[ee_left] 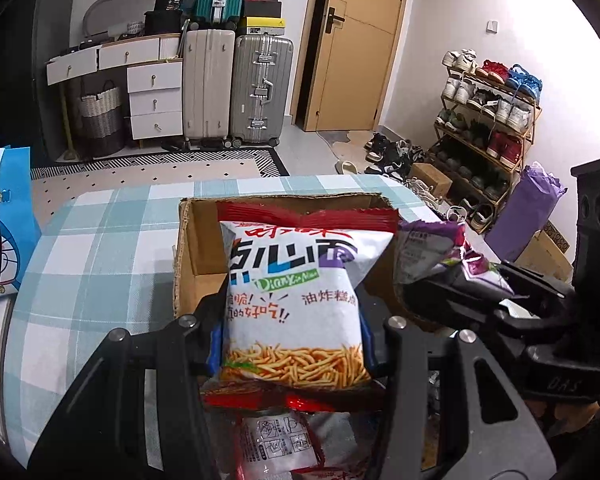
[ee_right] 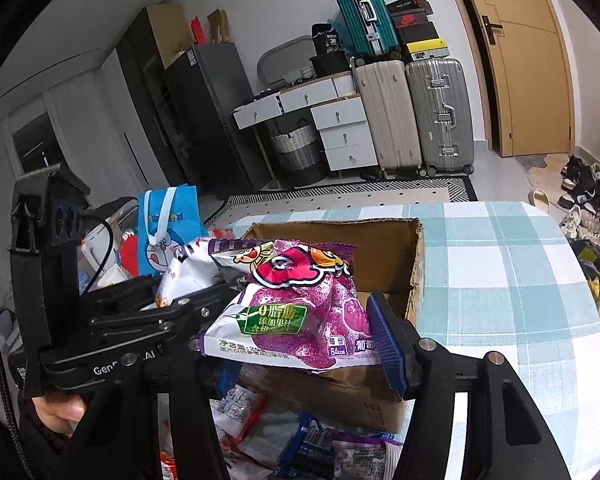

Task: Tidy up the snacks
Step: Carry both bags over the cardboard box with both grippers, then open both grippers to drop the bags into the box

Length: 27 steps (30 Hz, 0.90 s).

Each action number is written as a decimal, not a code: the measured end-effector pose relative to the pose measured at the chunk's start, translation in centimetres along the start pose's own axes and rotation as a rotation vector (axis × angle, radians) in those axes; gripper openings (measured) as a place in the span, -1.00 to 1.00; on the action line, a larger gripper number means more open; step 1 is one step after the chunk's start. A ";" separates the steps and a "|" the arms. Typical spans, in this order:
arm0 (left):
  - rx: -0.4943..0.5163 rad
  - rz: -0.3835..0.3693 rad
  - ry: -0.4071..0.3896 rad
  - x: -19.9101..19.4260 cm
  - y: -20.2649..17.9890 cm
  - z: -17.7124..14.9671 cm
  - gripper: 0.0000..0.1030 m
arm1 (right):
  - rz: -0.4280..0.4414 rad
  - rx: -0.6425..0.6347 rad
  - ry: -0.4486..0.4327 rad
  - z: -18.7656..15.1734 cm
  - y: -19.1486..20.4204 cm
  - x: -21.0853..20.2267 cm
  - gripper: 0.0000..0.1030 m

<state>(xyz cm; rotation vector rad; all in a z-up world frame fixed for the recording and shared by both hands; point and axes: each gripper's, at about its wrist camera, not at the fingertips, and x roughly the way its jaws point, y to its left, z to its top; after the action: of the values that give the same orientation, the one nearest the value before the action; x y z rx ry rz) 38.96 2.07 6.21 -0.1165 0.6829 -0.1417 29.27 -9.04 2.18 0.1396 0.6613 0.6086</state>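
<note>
My left gripper [ee_left: 292, 344] is shut on a white noodle-snack bag [ee_left: 296, 300] with red top and holds it upright over the open cardboard box [ee_left: 192, 240]. My right gripper [ee_right: 296, 340] is shut on a purple grape-candy bag [ee_right: 300, 304] and holds it above the same box [ee_right: 384, 256]. In the left wrist view the right gripper [ee_left: 480, 292] sits to the right with the purple bag [ee_left: 432, 248]. In the right wrist view the left gripper [ee_right: 148, 308] is to the left with the white bag [ee_right: 184, 276].
The box stands on a table with a blue-and-white checked cloth [ee_left: 100, 248]. More snack packets lie below the grippers [ee_left: 280, 440] [ee_right: 320, 444]. A blue Doraemon bag [ee_right: 168, 228] stands at the left. Suitcases [ee_left: 236, 88] and a shoe rack [ee_left: 488, 128] are behind.
</note>
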 end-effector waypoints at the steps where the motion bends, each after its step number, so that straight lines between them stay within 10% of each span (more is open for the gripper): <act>1: 0.000 0.002 -0.001 -0.3 0.3 -0.5 -0.10 | 0.002 0.000 0.002 0.0 0.0 0.2 0.13; 16: 0.029 -0.017 0.019 2.1 -0.2 -1.1 -0.08 | -0.023 -0.018 -0.043 0.3 0.1 -1.2 0.35; 21: 0.033 -0.002 0.016 1.4 -0.4 -2.0 0.61 | -0.075 -0.032 -0.055 -0.1 0.2 -3.2 0.70; 27: 0.012 -0.004 -0.017 -3.5 0.6 -3.7 0.77 | -0.145 -0.020 -0.048 -1.3 -0.6 -6.0 0.98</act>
<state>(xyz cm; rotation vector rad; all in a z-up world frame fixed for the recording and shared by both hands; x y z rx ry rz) 34.00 2.98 5.42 -0.1080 0.6644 -0.1483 24.98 -13.03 4.23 0.0861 0.6131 0.4711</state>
